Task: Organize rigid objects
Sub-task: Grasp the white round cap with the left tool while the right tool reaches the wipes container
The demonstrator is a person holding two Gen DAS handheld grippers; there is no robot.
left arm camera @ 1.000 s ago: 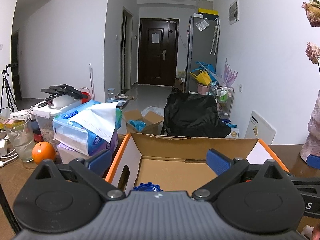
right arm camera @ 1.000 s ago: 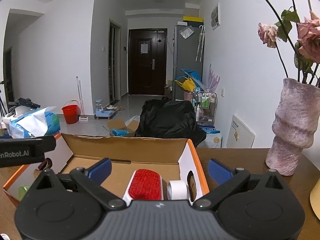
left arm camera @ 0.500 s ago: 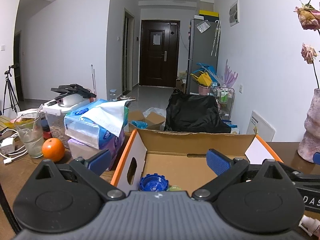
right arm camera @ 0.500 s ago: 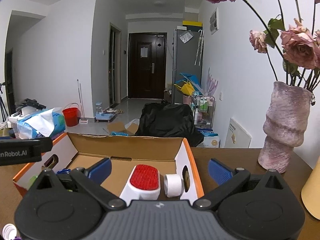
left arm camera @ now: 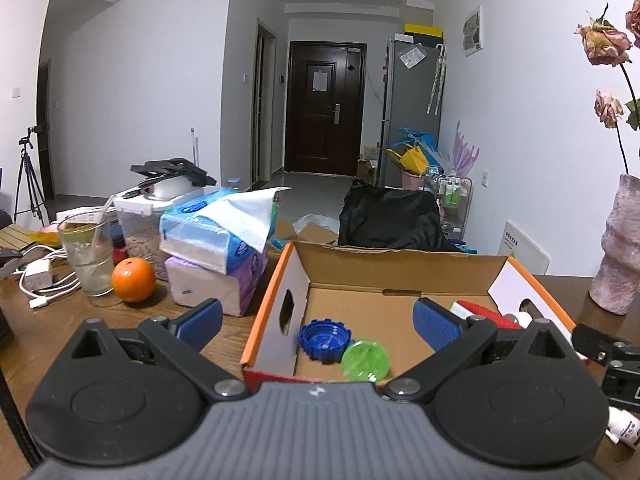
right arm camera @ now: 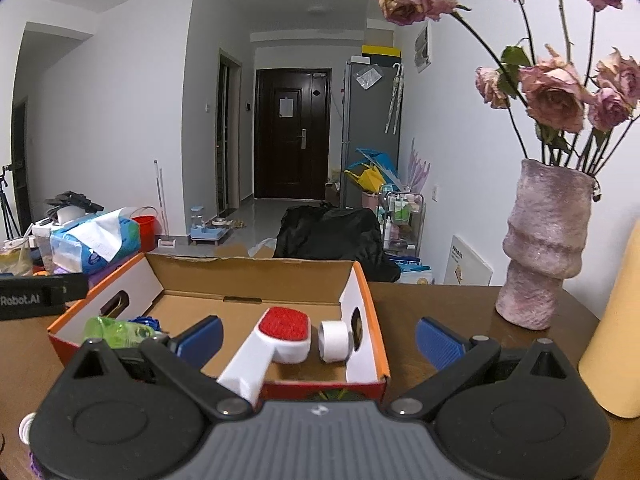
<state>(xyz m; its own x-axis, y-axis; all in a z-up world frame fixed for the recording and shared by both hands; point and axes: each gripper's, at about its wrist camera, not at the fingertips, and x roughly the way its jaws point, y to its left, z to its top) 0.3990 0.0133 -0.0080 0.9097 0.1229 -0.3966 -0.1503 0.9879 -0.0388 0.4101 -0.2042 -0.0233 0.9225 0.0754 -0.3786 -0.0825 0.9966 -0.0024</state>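
An open cardboard box [left arm camera: 400,268] with orange-edged flaps stands on the wooden table; it also shows in the right wrist view [right arm camera: 256,276]. Inside lie a blue lid [left arm camera: 325,339], a green ball [left arm camera: 366,360], a white brush with a red pad [right arm camera: 280,332] and a white tape roll [right arm camera: 334,340]. My left gripper [left arm camera: 318,322] is open and empty, just in front of the box's near left part. My right gripper [right arm camera: 318,336] is open and empty, in front of the box's near right corner.
Left of the box are stacked tissue packs [left arm camera: 218,248], an orange [left arm camera: 133,279], a glass [left arm camera: 86,252] and a charger with cables [left arm camera: 38,276]. A pink vase with dried roses [right arm camera: 542,248] and a yellow object [right arm camera: 616,332] stand to the right. A small white bottle [left arm camera: 622,432] lies at the right edge.
Both grippers have drawn back and risen away from the box, so more of its inside shows. Both stay open and empty.
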